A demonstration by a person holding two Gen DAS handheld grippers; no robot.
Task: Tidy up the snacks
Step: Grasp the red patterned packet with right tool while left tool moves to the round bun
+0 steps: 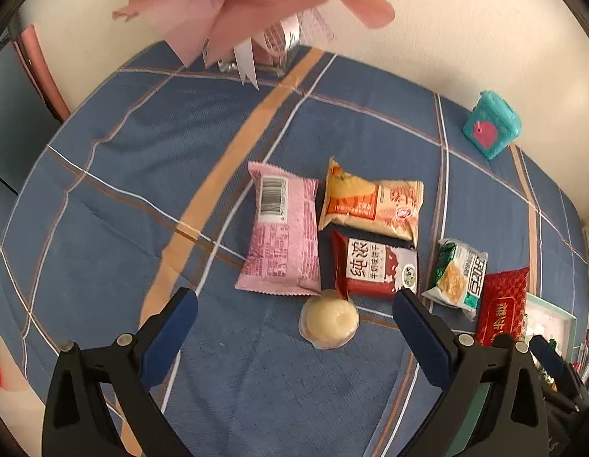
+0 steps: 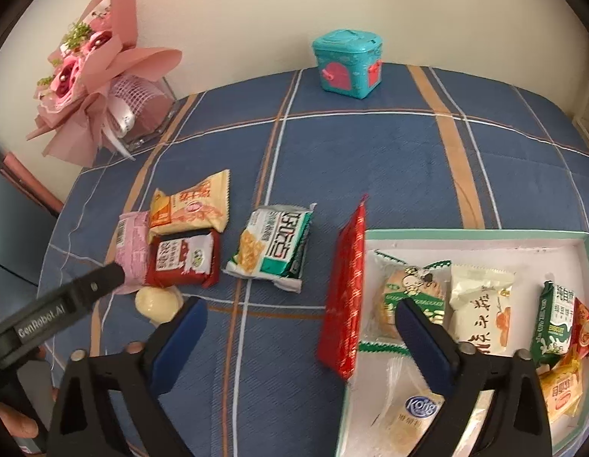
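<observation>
Both grippers hang over the blue plaid worktop (image 1: 142, 175) with fingers spread wide and nothing between them. The left gripper (image 1: 294, 316) hovers just above a round pale pastry (image 1: 328, 320), beside the pink packet (image 1: 283, 236), red biscuit packet (image 1: 374, 266) and orange packet (image 1: 370, 202). The right gripper (image 2: 300, 323) hangs over the white snack box's (image 2: 466, 238) left edge, where a red packet (image 2: 346, 293) leans.

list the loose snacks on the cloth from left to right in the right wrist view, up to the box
pink packet → round pale sweet → dark red packet → green and white cracker packet → red packet leaning on the box's left wall. The orange packet overlaps two of these, so it is left out.
</observation>
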